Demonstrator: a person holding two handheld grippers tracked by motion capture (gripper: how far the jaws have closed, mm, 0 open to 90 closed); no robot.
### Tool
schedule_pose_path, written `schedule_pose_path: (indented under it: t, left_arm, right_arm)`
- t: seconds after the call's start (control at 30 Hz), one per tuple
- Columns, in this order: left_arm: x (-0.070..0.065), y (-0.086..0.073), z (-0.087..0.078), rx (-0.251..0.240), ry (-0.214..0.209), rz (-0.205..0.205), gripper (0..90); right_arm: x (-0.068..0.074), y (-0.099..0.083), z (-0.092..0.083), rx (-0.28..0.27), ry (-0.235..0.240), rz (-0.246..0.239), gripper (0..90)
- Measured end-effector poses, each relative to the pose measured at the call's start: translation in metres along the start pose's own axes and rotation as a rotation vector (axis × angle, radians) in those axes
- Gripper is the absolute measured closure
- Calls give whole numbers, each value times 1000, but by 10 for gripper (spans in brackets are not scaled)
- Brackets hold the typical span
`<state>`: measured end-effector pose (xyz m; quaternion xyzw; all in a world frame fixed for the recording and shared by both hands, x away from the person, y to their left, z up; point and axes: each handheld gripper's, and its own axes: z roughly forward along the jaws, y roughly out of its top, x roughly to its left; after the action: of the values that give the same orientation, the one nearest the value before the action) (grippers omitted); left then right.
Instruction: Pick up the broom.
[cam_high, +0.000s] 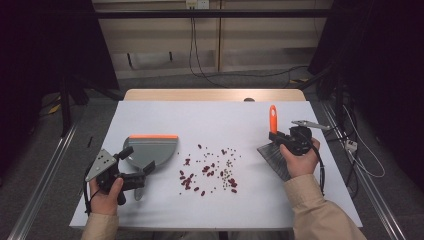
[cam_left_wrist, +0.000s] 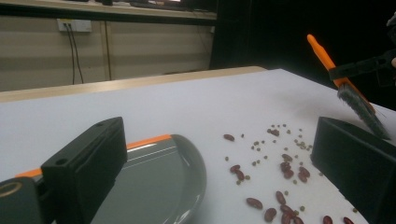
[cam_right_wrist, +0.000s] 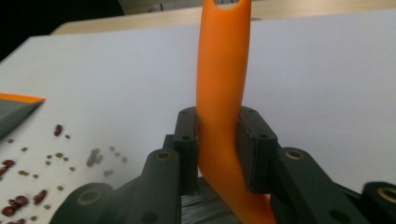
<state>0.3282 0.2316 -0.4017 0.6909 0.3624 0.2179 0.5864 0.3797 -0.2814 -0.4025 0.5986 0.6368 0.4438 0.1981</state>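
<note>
A grey dustpan (cam_high: 156, 148) (cam_left_wrist: 154, 179) with an orange edge lies at the table's left, and its corner shows in the right gripper view (cam_right_wrist: 11, 111). My left gripper (cam_high: 137, 160) (cam_left_wrist: 222, 140) stands open around the pan's near part, its right jaw apart from the pan. Red beans and small green ones (cam_high: 210, 170) (cam_left_wrist: 280, 186) (cam_right_wrist: 28, 186) are scattered mid-table. At the right, my right gripper (cam_high: 280, 137) (cam_right_wrist: 219, 126) is shut on the orange handle of a brush (cam_high: 273, 119) (cam_right_wrist: 223, 70) (cam_left_wrist: 348, 88). The handle points up and the dark bristles hang toward the table.
The white table top (cam_high: 215, 120) has a wooden edge (cam_high: 215, 95) at the back. Cables (cam_high: 200, 70) trail on the floor behind it. Metal rails (cam_high: 45, 175) run along both sides.
</note>
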Motion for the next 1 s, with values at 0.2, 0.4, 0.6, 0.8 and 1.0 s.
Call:
schedule_pose_path:
  t: [0.2,0.4,0.6,0.8,1.0]
  left_arm:
    - [-11,8,5,-11,-25,14,34]
    - [-22,12,15,9,-53,25,34]
    - [-37,18,29,15,-110,35,34]
    - [-50,22,46,25,-151,46,34]
    - [-59,26,60,34,-184,41,34]
  right_arm:
    - [5,2,-12,-75,61,3,719]
    - [7,2,-17,-107,98,17,720]
    - [10,3,-21,-124,118,7,719]
    - [11,8,-29,-152,139,11,719]
    - [17,11,-31,-166,167,12,719]
